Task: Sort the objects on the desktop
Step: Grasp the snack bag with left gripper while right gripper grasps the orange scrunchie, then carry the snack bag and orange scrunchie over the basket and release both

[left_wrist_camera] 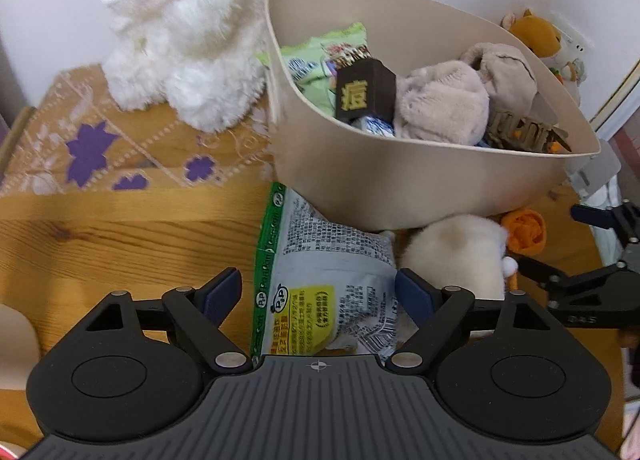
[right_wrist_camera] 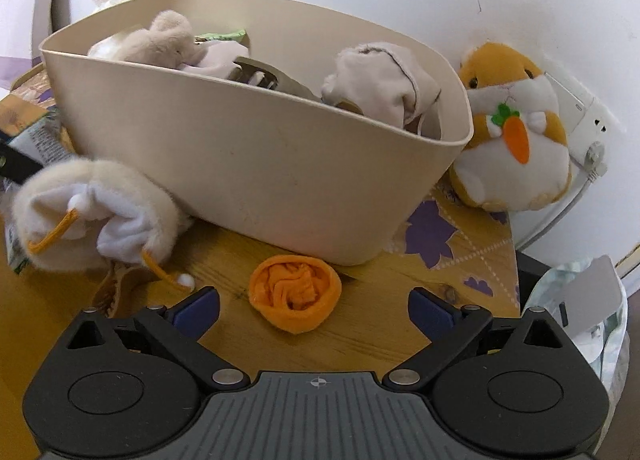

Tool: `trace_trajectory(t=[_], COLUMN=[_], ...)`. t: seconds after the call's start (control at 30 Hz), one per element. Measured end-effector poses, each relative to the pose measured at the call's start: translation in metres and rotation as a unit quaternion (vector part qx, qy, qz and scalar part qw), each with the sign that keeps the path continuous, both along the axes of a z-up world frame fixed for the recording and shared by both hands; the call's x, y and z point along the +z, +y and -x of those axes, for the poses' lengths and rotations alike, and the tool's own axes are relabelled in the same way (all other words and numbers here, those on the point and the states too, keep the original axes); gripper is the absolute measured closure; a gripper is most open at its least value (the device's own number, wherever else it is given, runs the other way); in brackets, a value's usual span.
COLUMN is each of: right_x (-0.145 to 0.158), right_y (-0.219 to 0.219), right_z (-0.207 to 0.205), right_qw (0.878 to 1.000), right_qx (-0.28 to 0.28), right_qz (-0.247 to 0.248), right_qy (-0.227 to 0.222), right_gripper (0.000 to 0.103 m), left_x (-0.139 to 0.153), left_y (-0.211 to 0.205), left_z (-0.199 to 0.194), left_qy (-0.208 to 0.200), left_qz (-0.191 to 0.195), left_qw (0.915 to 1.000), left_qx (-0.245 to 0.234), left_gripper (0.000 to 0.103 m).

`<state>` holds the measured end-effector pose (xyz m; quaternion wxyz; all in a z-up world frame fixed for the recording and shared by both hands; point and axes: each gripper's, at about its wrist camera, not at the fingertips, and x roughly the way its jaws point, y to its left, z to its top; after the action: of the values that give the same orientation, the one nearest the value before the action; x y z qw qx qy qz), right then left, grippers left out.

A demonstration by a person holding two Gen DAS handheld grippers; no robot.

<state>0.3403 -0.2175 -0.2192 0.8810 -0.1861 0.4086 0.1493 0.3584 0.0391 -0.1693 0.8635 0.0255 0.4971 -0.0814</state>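
A beige bin (left_wrist_camera: 400,179) stands on the wooden table and holds snack packets, a dark box and soft toys; it also shows in the right wrist view (right_wrist_camera: 256,163). My left gripper (left_wrist_camera: 318,292) is open, its jaws on either side of a silver and green snack bag (left_wrist_camera: 324,272) lying in front of the bin. My right gripper (right_wrist_camera: 314,310) is open just short of an orange rolled cloth (right_wrist_camera: 295,292) on the table. A cream plush pouch with orange cords (right_wrist_camera: 96,215) lies left of the cloth, also in the left wrist view (left_wrist_camera: 456,252).
A white plush rabbit (left_wrist_camera: 188,43) sits left of the bin on a patterned cloth (left_wrist_camera: 92,147). An orange and white hamster plush (right_wrist_camera: 516,131) sits right of the bin by the wall. A wall socket and cable (right_wrist_camera: 584,139) are behind it. The table edge is at right (right_wrist_camera: 516,280).
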Motion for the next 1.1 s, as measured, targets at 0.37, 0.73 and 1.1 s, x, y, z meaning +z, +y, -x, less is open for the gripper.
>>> trace_trajectory(t=[0.37,0.73,1.1], right_x=[-0.010,-0.006,-0.003], right_y=[-0.003,-0.005,-0.009], right_z=[-0.014,-0.010,0.008], right_qw=[0.999,0.997,0.996], right_qx=[-0.012,-0.008,-0.010], right_qz=[-0.031,-0.069,-0.072], right_qy=[0.020,0.034,0.048], right_gripper=[0.021,0.063,0.088], left_x=[-0.020,-0.017,-0.010], left_y=[0.001,0.007,0.011], left_z=[-0.007,-0.002,0.016], left_qy=[0.011,0.016,0.014], left_qz=[0.019,0.042,0.048], left_qw=[0.9997,0.9990,0.9988], left_qx=[0.010,0.007,0.000], left_gripper=[0.023,0.033,0.038])
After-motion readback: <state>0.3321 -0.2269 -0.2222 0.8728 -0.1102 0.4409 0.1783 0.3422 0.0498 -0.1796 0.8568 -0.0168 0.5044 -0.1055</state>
